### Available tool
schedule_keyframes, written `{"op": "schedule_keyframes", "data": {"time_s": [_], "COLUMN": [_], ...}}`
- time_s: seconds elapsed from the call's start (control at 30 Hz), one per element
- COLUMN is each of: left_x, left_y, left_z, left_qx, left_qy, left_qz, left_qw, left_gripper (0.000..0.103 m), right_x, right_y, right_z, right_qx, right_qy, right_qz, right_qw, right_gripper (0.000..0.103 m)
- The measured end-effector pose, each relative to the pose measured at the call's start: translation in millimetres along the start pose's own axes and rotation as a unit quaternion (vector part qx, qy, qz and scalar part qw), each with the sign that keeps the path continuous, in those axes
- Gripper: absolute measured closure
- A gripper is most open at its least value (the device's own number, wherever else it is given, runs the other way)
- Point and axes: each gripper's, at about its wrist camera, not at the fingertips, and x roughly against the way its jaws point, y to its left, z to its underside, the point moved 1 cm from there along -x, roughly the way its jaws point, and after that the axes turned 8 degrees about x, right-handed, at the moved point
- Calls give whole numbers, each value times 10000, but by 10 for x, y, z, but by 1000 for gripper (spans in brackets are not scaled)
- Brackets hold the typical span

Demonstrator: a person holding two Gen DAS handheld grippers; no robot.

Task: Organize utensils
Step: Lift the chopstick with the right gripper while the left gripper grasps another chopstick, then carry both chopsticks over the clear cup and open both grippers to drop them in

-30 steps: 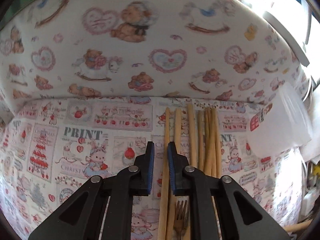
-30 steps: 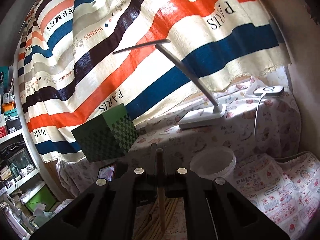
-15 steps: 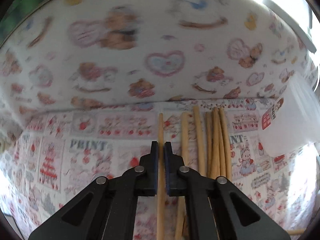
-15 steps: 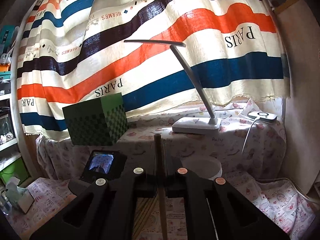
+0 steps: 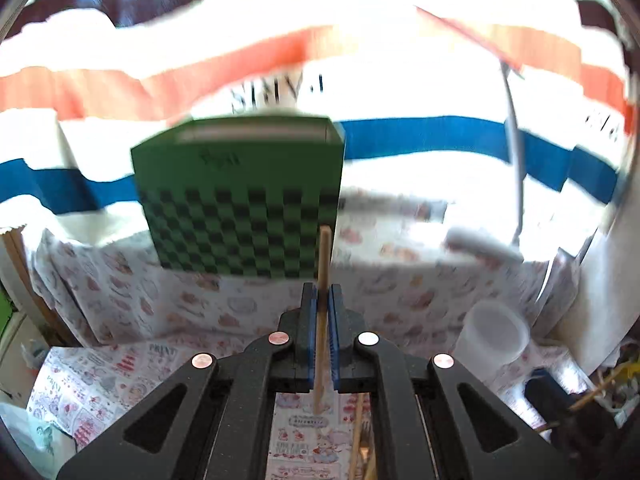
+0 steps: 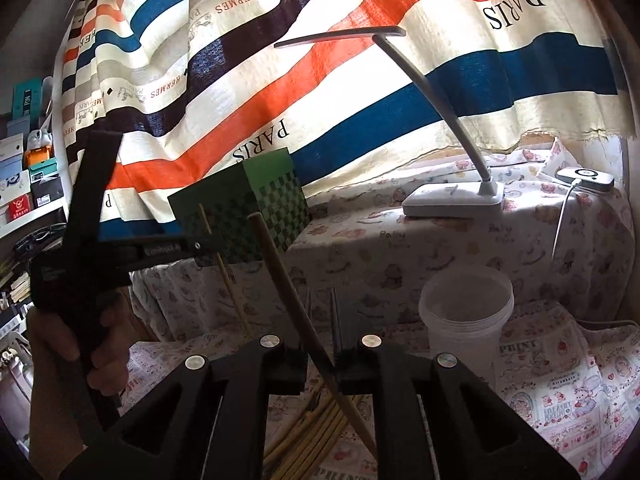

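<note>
Two grippers are in view, each with one wooden chopstick. The left gripper (image 5: 322, 312) has its jaws narrowed onto the left chopstick (image 5: 322, 264), blue pads pressing both sides; the stick stands near upright in the left wrist view, its tip over the front of the single green checkered box (image 5: 244, 200). In the right wrist view the same gripper (image 6: 200, 246) reaches in level from the left, carried by one hand (image 6: 80, 344) wrapped round its black handle, and the stick hangs down through it, clear of the bench (image 6: 552, 384). The right gripper (image 6: 322, 364) has its jaws opening; the right chopstick (image 6: 288, 288) lies slanted across the gap, tip up to the left, its lower part against the right-hand jaw, so it sits loosely between them rather than squeezed. Below, a loose pile of chopsticks (image 6: 316, 420) rests on the printed cloth of the bench; their number cannot be told. One white tub (image 6: 466, 308) stands to the right, open-topped, and one white desk lamp (image 6: 452, 200) sits on the raised ledge behind it, before the striped curtain (image 6: 360, 80).
</note>
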Motion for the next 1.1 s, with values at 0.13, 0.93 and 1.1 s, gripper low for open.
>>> {"op": "schedule_keyframes", "data": {"time_s": [0.13, 0.93, 1.1], "left_x": [291, 511, 439], "left_y": [-61, -1009, -1206], "left_z": [-24, -441, -611], "left_qx": [94, 0, 15], "left_qy": [-371, -673, -886], "left_qz": [273, 1657, 1806], "left_qw": [9989, 9839, 9796], "left_gripper": [99, 99, 99], "right_x": [20, 563, 604], "right_y": [-15, -714, -996], "right_z": [5, -869, -993], "right_qx": [-8, -517, -772], "right_qy": [-44, -1430, -1970], "right_qz": [53, 1223, 2039], "right_qw": [10000, 9808, 9558], "right_gripper": [93, 97, 97]}}
